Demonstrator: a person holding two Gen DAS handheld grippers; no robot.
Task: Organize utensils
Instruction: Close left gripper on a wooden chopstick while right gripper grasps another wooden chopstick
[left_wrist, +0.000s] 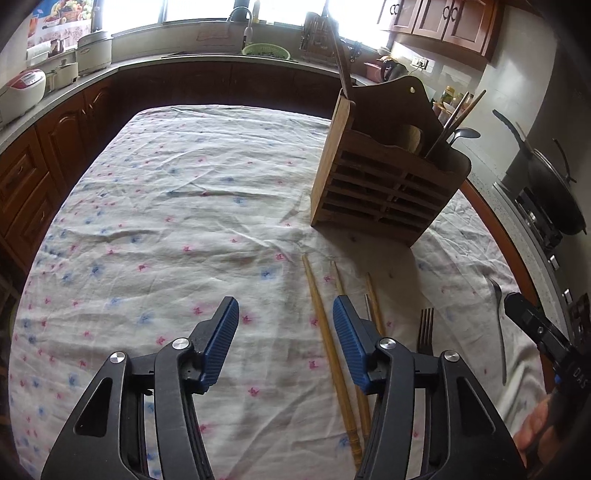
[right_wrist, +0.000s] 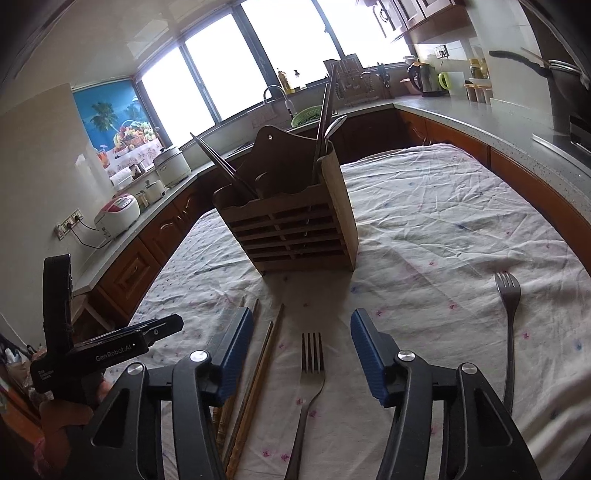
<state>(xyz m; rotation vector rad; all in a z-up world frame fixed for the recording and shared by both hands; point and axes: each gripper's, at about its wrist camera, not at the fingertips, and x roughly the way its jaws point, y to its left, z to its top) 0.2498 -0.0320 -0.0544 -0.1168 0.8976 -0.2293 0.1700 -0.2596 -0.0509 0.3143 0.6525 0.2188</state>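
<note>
My right hand-held gripper (right_wrist: 297, 354) and left hand-held gripper (left_wrist: 286, 343) both hang half-open and empty before the wooden holder (right_wrist: 291, 225), which keeps some utensils, while chopsticks (left_wrist: 328, 347) and two forks (right_wrist: 310, 373) lie loose before it on the tabletop (right_wrist: 443, 221).

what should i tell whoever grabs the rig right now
Left gripper: open, empty, low over the cloth, the chopsticks just to its right.
Right gripper: open, empty, the near fork lying between its fingers, untouched.
Holder stands upright mid-table, already holding chopsticks and a spoon.
Left to do: loose chopsticks, near fork and far fork lie flat on the cloth; all go into the holder.
</note>
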